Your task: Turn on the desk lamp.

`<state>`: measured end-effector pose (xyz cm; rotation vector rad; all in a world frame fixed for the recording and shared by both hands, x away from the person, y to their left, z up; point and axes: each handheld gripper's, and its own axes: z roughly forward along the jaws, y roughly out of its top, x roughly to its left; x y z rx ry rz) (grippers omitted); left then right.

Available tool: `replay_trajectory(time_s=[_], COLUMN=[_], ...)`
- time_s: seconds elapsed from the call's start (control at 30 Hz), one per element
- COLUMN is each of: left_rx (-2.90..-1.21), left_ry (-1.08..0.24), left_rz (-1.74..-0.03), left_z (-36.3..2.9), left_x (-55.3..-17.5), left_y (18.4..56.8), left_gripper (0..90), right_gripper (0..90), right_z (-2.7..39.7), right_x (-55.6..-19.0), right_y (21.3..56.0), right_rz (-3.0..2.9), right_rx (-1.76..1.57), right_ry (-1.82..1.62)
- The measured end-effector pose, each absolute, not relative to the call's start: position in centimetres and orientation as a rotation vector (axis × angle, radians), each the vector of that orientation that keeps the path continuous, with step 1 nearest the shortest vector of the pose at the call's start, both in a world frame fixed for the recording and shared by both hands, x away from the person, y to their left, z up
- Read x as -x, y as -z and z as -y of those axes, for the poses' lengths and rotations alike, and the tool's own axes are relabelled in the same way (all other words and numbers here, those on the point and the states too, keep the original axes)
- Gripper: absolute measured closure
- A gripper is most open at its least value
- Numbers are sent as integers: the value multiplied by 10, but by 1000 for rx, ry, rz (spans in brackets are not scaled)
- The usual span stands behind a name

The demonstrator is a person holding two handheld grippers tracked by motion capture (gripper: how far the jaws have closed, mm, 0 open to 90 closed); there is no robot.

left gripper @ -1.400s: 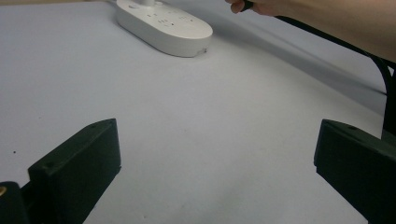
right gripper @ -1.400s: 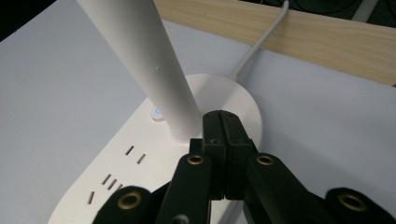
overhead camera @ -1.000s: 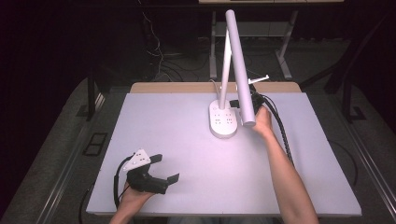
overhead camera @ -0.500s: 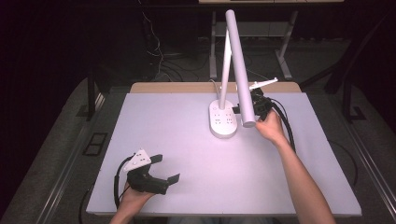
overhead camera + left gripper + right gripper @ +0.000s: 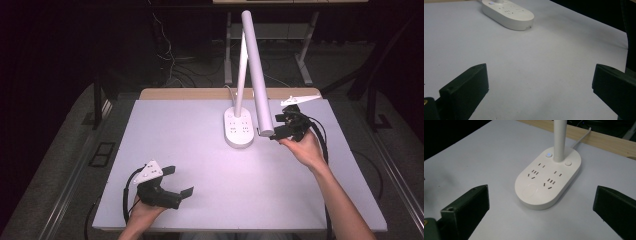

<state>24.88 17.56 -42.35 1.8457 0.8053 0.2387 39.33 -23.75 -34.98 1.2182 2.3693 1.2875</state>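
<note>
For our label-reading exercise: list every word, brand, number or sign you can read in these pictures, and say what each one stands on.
None: no readable word, brand or number anywhere.
Lamp base: socket slots and two round buttons, one lit blue, but no print legible.
Lamp head: plain white, no marking visible.
Left gripper and right gripper: black bodies, no label legible.
Table: plain surface, no text.

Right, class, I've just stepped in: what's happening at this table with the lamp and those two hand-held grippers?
A person holds a two-jaw gripper in each hand over a pale table. The right gripper is raised beside the white desk lamp, close to the lower end of its tilted head, jaws open and gripping nothing. Its own view looks down on the lamp base, which carries sockets and buttons. The left gripper rests open near the table's front edge, well away from the lamp.
</note>
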Motion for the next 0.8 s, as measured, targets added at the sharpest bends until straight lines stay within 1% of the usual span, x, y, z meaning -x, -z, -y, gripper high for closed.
replay_trajectory(time_s=[0.27, 0.63, 0.8], left_rx=[-1842, -1840, -1845], left_ry=[-237, -235, -236], left_rz=[-803, -806, -805], left_z=[-175, -175, -175], left_x=[-248, -249, -249], left_y=[423, 423, 423], left_gripper=[0, 0, 0], right_gripper=[2, 3, 3], right_z=[249, 268, 277], right_x=[-359, -318, -301], right_y=[351, 367, 380], right_rz=[-2355, -2322, -2312], right_rx=[-1209, -1232, -1262], right_ry=[-1331, -1385, -1383])
